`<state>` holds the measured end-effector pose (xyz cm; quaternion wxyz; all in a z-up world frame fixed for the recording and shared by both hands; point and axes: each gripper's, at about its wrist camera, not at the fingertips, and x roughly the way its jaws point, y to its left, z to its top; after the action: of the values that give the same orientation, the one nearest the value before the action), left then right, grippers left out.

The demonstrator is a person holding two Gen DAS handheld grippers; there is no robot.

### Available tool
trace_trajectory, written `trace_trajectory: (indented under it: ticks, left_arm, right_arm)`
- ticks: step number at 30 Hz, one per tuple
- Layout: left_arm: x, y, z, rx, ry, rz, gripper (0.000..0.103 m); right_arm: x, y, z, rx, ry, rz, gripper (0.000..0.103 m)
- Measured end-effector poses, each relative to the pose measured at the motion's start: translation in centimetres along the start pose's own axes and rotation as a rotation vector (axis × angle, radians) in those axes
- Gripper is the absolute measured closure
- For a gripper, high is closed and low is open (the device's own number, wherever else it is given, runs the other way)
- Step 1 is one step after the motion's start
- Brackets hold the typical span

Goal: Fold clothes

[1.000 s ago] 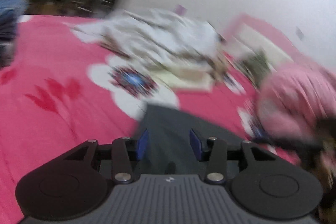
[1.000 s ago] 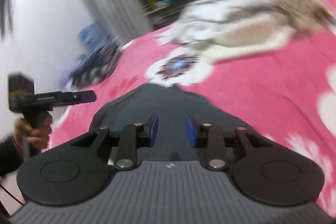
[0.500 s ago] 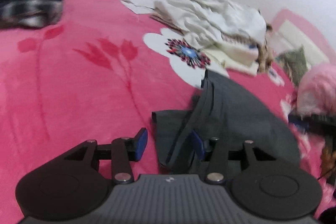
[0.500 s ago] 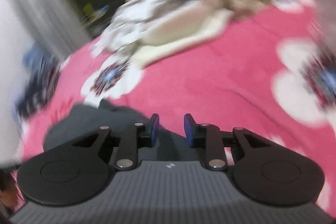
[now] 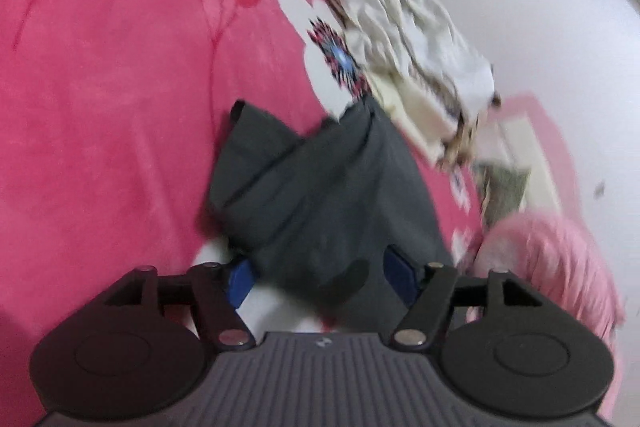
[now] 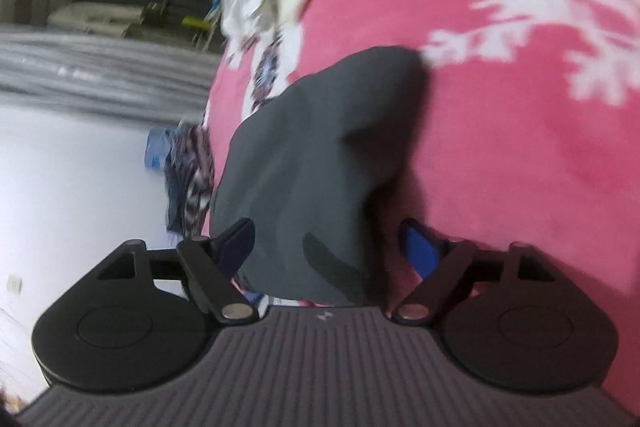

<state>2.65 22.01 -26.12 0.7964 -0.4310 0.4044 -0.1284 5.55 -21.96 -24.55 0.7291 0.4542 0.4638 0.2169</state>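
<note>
A dark grey garment (image 5: 320, 187) lies crumpled on the pink flowered blanket (image 5: 100, 87). In the left wrist view my left gripper (image 5: 320, 277) has its blue pads spread and its jaws are opening; the grey cloth lies between them but the pads do not press on it. In the right wrist view the same grey garment (image 6: 304, 163) bulges up in front of my right gripper (image 6: 332, 247). Its jaws are opening wide too, with the cloth's near edge loose between the pads. Both views are rolled sideways.
A heap of white and beige clothes (image 5: 412, 43) lies beyond the grey garment. Something fluffy and pink (image 5: 552, 259) sits at the right by the white wall. Folded blue and checked clothes (image 6: 188, 171) lie at the bed's edge in the right wrist view.
Both grippers have sunk toward the blanket, rolled sideways and opened. The grey garment that they held now lies loose on the blanket.
</note>
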Motion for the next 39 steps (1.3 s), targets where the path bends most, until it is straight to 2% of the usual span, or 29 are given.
trace_trajectory:
  ticks: [1, 2, 3, 4, 6, 8, 10, 14, 16, 17, 18, 20, 21, 22, 23, 24, 25, 27, 30, 33, 35, 39]
  left_arm:
    - [0.3, 0.0, 0.2, -0.017, -0.019, 0.002, 0.04]
    - [0.5, -0.1, 0.3, -0.021, -0.037, 0.013, 0.057]
    - [0.9, -0.1, 0.5, -0.03, -0.044, 0.028, 0.079]
    - [1.1, -0.1, 0.6, -0.052, -0.041, 0.028, 0.085]
    - [1.0, 0.0, 0.7, -0.09, -0.044, 0.018, 0.091]
    - [0.1, -0.5, 0.9, -0.063, -0.027, 0.017, 0.093]
    - [-1.0, -0.7, 1.0, -0.062, 0.023, 0.009, 0.093]
    - [-3.7, -0.4, 1.0, 0.01, 0.183, 0.09, 0.093]
    - [-4.9, 0.2, 1.0, 0.044, 0.225, 0.128, 0.092]
    - [-5.1, 0.5, 1.0, 0.063, 0.239, 0.144, 0.089]
    - [-5.1, 0.9, 0.9, 0.078, 0.247, 0.158, 0.08]
    - [-5.0, 1.4, 0.7, 0.085, 0.248, 0.172, 0.073]
    - [-5.1, 1.4, 0.6, 0.075, 0.244, 0.167, 0.069]
    - [-5.4, 1.2, 0.5, 0.082, 0.238, 0.167, 0.064]
    - [-5.8, 0.7, 0.4, 0.106, 0.229, 0.172, 0.052]
    - [-6.4, 0.2, 0.3, 0.139, 0.215, 0.183, 0.042]
    - [-7.0, -0.3, 0.2, 0.171, 0.201, 0.198, 0.04]
    - [-8.2, -1.5, 0.1, 0.23, 0.176, 0.236, 0.038]
    - [-9.8, -3.2, 0.2, 0.291, 0.121, 0.249, 0.038]
    - [-10.3, -4.8, 0.3, 0.308, 0.071, 0.189, 0.039]
    - [-9.9, -5.7, 0.4, 0.316, 0.063, 0.14, 0.038]
    - [-7.0, -8.0, 0.2, 0.375, 0.077, 0.093, 0.039]
  right_arm:
    - [0.6, 0.2, -0.1, -0.015, 0.007, 0.01, 0.027]
    - [1.1, 0.5, -0.3, -0.033, 0.014, 0.015, 0.032]
    - [1.6, 0.9, -0.5, -0.054, 0.028, 0.003, 0.052]
    - [2.0, 1.3, -0.6, -0.07, 0.045, -0.02, 0.074]
    - [2.5, 1.7, -1.4, -0.078, 0.069, -0.032, 0.088]
    - [1.9, 2.5, -2.7, -0.103, 0.061, -0.035, 0.091]
    - [0.7, 3.6, -4.4, -0.116, 0.048, -0.043, 0.092]
    - [-1.8, 5.1, -9.5, -0.082, 0.066, -0.043, 0.092]
    - [-1.5, 5.6, -12.8, -0.107, 0.107, -0.063, 0.091]
    - [-1.1, 5.7, -14.3, -0.127, 0.127, -0.077, 0.089]
    - [-0.6, 5.7, -15.4, -0.15, 0.146, -0.094, 0.087]
    - [0.5, 5.4, -16.0, -0.213, 0.179, -0.16, 0.076]
    - [1.0, 5.2, -16.1, -0.245, 0.194, -0.197, 0.075]
    - [1.1, 5.0, -16.0, -0.25, 0.21, -0.204, 0.073]
    - [0.6, 4.9, -15.5, -0.224, 0.217, -0.191, 0.07]
    - [-0.1, 4.8, -15.1, -0.197, 0.213, -0.187, 0.058]
    - [-1.2, 4.8, -14.8, -0.182, 0.198, -0.186, 0.045]
    - [-3.5, 4.8, -14.1, -0.168, 0.149, -0.187, 0.037]
    - [-6.0, 4.0, -12.9, -0.154, 0.058, -0.202, 0.036]
    - [-6.7, 3.5, -11.1, -0.165, -0.028, -0.234, 0.036]
    - [-5.5, 4.6, -9.4, -0.21, -0.037, -0.191, 0.035]
    - [-2.8, 6.5, -6.1, -0.337, 0.032, -0.139, 0.032]
